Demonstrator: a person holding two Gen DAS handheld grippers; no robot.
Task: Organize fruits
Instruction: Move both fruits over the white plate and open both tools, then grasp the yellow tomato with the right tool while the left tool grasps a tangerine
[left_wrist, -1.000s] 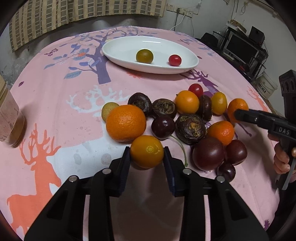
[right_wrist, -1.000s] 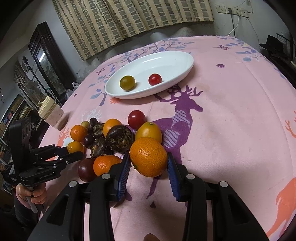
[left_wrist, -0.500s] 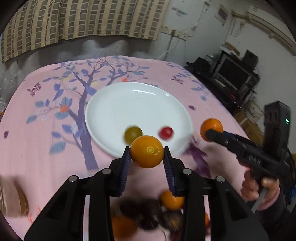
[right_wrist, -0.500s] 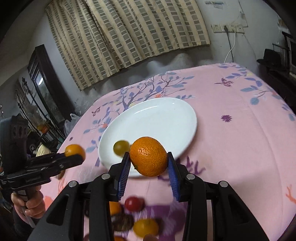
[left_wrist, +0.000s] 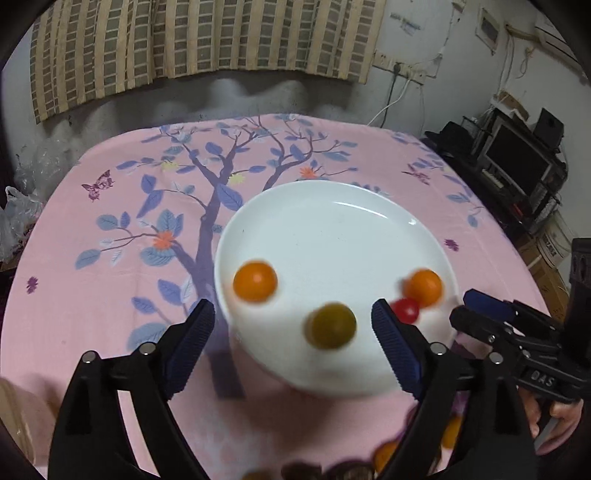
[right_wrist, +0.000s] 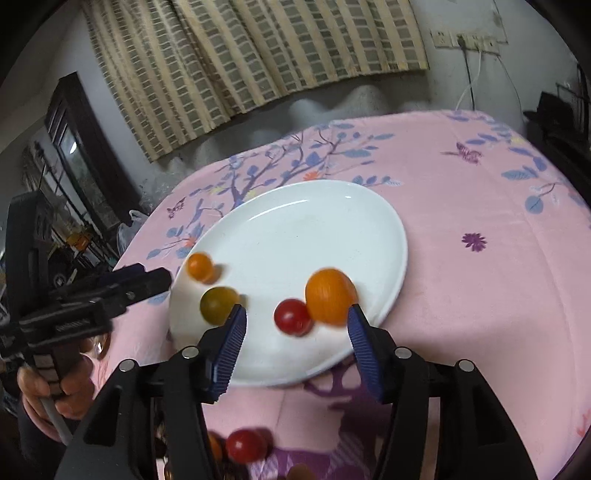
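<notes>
A white oval plate lies on the pink tablecloth. On it are a small orange fruit, a larger orange, a green-yellow tomato and a red cherry tomato. My left gripper is open and empty over the plate's near left rim. My right gripper is open and empty over the near right rim, the larger orange just ahead of its right finger.
The loose fruit pile sits at the near edge of the table, mostly hidden under the grippers: a red tomato and orange and dark fruits. A jar edge shows at left. A TV stand is beyond the table.
Both grippers moved forward over the plate and opened. The small orange fruit left the left gripper and the larger orange left the right gripper; both now lie on the plate, blurred with motion.
</notes>
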